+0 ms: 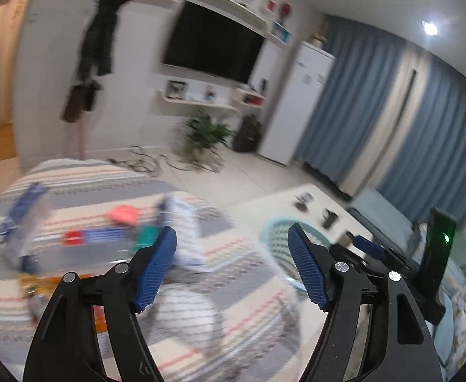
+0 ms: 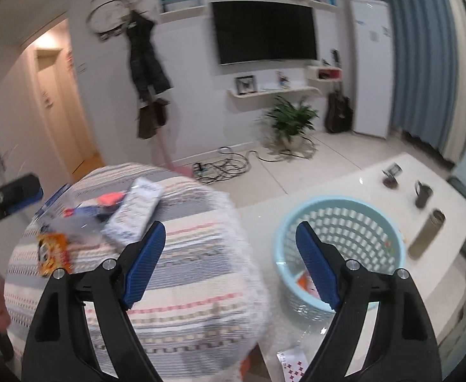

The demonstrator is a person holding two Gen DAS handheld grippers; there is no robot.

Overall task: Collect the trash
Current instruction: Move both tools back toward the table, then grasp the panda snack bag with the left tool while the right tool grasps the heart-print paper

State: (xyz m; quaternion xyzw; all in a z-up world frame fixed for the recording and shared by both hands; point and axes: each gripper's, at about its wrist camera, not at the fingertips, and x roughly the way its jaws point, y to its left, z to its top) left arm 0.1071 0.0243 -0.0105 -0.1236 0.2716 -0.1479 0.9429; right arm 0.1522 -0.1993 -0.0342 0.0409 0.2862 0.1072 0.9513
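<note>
Hovering over the striped cloth (image 2: 185, 286), kept the left gripper (image 1: 231, 232) spread wide, with nothing between its ribbed blue pads (image 1: 156, 270). Kept the right gripper (image 2: 230, 226) just as wide apart, pinching nothing, pointed at the seam between the cloth's edge and the white table (image 2: 344, 178).

Found most of the trash lying on the far left part of the cloth: a white packet (image 2: 135, 210) lying flat, an orange wrapper (image 2: 54, 253) near the cloth's left edge, and a heap of red and blue wrappers (image 2: 105, 203) between them, too blurred to tell apart. Saw the same heap in the left wrist view, smeared, ahead of the left finger.

Noted the pale blue basket (image 2: 360, 232) standing upright on the table, just beside the cloth, with a red scrap (image 2: 304, 281) at its bottom, partly hidden behind the right finger. Spotted a patterned card (image 2: 291, 366) flat on the table near the lower edge of the right wrist view. Beyond the basket, counted a dark mug (image 2: 422, 194) and a brown cylinder (image 2: 427, 232) lying on its side, both well apart from the trash. Farther off, made out a potted plant (image 2: 291, 121) on the floor under a wall-mounted television (image 2: 264, 31).
</note>
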